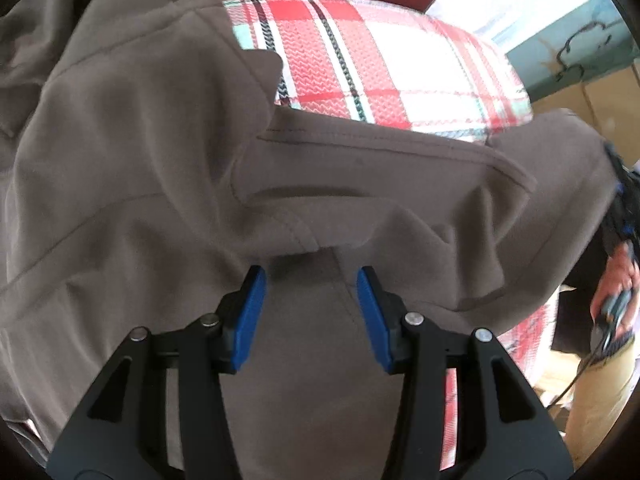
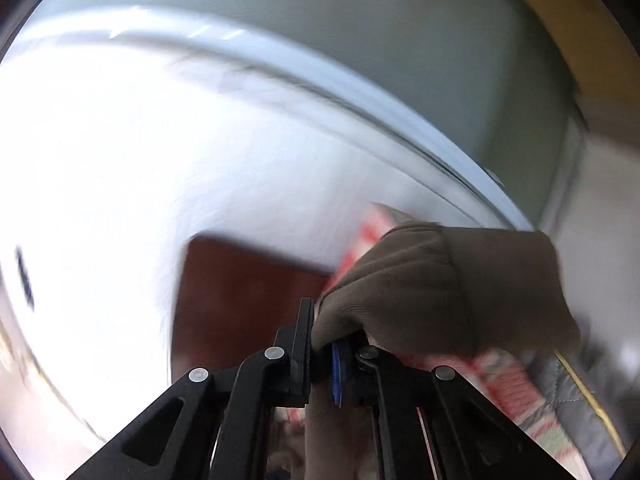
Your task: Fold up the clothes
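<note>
Left wrist view shows a taupe garment (image 1: 168, 152), creased and seamed, spread over a red plaid bed cover (image 1: 384, 64). Above it the left claw (image 1: 310, 312) stands half open, gripping nothing, cloth directly beneath. On the right, the right claw (image 2: 320, 344) is clamped on a bunched fold of the garment (image 2: 448, 288).

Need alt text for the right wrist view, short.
The right gripper is clamped shut on a bunched fold of the brown garment, which drapes off to the right. Behind it lie a red plaid sheet, a dark red panel and a blurred, overexposed white surface.
</note>
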